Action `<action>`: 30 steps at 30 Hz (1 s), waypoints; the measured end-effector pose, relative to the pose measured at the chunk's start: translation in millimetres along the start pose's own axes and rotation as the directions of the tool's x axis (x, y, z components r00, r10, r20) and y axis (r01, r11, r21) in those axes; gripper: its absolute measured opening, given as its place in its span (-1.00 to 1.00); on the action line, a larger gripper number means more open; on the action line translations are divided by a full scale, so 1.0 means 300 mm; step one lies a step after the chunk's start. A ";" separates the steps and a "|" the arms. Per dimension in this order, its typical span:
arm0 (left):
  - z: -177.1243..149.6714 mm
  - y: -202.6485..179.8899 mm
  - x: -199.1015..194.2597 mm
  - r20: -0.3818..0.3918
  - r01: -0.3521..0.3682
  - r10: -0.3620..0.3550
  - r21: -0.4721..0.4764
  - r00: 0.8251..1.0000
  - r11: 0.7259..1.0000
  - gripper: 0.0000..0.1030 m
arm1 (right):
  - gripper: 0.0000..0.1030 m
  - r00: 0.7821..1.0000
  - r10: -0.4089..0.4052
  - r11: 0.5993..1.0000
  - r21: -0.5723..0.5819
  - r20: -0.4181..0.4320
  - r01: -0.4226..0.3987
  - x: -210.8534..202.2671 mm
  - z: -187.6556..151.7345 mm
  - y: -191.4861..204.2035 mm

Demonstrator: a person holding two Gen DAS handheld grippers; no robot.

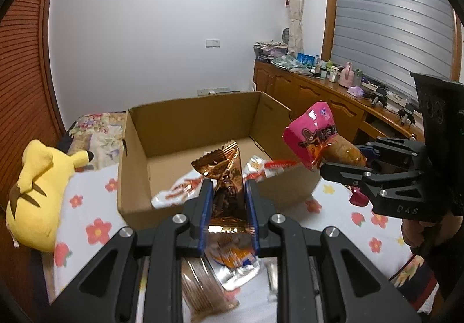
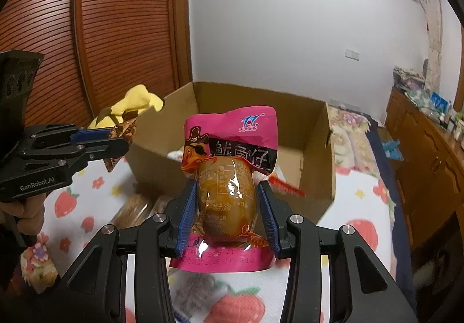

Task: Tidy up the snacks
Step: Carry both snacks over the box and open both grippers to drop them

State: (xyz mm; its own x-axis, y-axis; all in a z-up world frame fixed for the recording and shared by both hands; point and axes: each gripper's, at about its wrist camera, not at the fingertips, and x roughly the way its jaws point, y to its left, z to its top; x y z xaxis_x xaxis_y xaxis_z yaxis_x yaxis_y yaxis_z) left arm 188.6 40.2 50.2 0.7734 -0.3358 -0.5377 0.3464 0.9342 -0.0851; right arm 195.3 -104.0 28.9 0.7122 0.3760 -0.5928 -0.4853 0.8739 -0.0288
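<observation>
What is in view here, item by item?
cardboard box: 1, brown, open, on the bed
red-white packets: at least 1, inside the box
copper wrapper: 1, metallic, in left gripper
pink pouch: 1, pink and amber, in right gripper
loose snacks: several, on the sheet below the left gripper
plush toy: 1, yellow, left of box
floral sheet: 1, white
left gripper: black, blue pads
right gripper: same

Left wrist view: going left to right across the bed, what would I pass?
Yellow plush toy → brown cardboard box → shiny copper foil snack wrapper in the left tongs → pink squid snack pouch in the right tongs.
</observation>
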 end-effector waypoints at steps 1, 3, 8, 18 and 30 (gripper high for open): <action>0.014 0.004 0.011 0.001 -0.002 0.002 0.002 1.000 1.000 -0.61 | -0.19 1.000 0.002 1.000 -0.002 0.003 -0.002 0.011 0.016 -0.006; 0.046 0.016 0.038 -0.002 -0.002 0.002 0.005 1.000 1.000 -0.61 | -0.19 1.000 0.007 1.000 -0.004 0.007 -0.007 0.026 0.039 -0.018; 0.101 0.050 0.115 -0.017 -0.016 0.016 0.002 1.000 1.000 -0.61 | -0.19 1.000 0.013 1.000 -0.013 0.001 -0.013 0.084 0.100 -0.050; 0.117 0.106 0.248 -0.068 -0.056 0.055 -0.015 0.996 0.998 -0.60 | -0.19 0.998 0.027 0.999 0.020 -0.056 -0.026 0.190 0.145 -0.121; 0.112 0.130 0.264 -0.071 -0.060 0.058 -0.031 0.996 0.998 -0.47 | -0.18 0.992 0.025 0.999 0.028 -0.125 -0.022 0.287 0.145 -0.148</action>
State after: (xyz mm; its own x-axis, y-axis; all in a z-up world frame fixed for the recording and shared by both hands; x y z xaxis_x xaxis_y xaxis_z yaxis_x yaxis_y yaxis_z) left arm 281.2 46.1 32.3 0.7525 -0.2720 -0.5999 0.2828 0.9559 -0.0786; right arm 300.4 -97.0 14.3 0.6311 0.3562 -0.6891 -0.4862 0.8738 0.0064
